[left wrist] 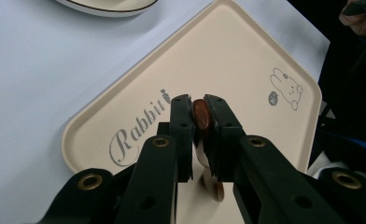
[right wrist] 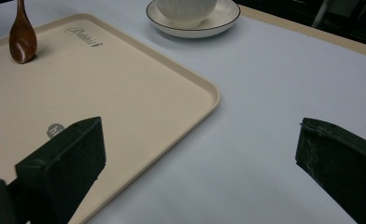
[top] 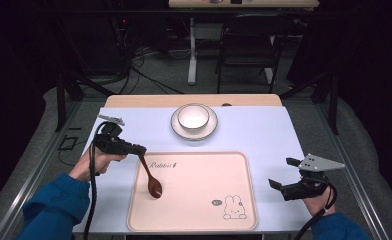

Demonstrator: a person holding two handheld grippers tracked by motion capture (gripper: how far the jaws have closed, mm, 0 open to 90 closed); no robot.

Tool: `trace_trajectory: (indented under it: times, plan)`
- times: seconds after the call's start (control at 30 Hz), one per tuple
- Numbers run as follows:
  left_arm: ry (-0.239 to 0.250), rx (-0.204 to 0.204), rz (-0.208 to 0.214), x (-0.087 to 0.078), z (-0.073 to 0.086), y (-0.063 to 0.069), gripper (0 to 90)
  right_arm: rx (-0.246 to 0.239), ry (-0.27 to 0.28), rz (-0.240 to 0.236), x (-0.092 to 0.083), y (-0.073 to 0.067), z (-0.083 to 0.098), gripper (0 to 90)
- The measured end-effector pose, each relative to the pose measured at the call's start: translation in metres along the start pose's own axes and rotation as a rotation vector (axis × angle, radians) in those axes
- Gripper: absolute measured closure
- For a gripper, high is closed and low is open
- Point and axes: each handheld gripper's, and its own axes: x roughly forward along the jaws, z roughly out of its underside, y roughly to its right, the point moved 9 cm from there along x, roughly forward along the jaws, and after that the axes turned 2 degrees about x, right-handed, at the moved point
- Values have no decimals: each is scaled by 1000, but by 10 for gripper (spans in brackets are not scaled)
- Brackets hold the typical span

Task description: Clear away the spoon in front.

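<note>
I hold one wooden spoon (top: 151, 177) in my left gripper (top: 140, 150), whose jaws are pinched tight on the upper end of its handle. The spoon is dark reddish-brown, glossy, with a slim handle and an oval bowl. It hangs slanting down from the jaws, and its bowl sits at the surface of the tray (top: 194, 220), in the tray's left part, just below the printed word; I cannot tell whether the bowl touches the tray or hovers just over it. In the left gripper view the handle end (left wrist: 201, 116) shows as a brown sliver squeezed between my two black pads.

My right gripper (top: 284, 175) hangs over the table (top: 274, 130) just past the tray's right edge, its jaws spread wide with nothing between them.

The tray is a cream rectangle with rounded corners and a low raised rim. Its near edge lies close to my edge of the table, and its right rim runs beside a strip of bare pale-blue table. Most of the tray's face is bare, from the spoon across to the small rabbit drawing (top: 233, 207) in the near right corner. Beyond the tray's far rim, with a gap of bare table between, stands a white bowl (top: 193, 117) on a saucer (top: 178, 131), near the table's far edge.

Counted: one spoon, one tray, one bowl, one saucer, two grippers.
</note>
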Motion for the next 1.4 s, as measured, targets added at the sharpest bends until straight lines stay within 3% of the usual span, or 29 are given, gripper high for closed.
trace_trajectory:
  times: [0.3,0.9,1.27,1.4]
  plan:
    - [2,-41,-36,22,8,-14,766,2,-1,2,-1,1,1,9]
    - [-37,-64,-29,53,24,-23,726,7,-3,2,-1,1,1,9]
    - [-45,-135,-43,67,36,-33,718,7,-4,2,-1,1,2,9]
    - [-44,-148,-74,69,38,-37,706,8,-6,1,-1,1,2,8]
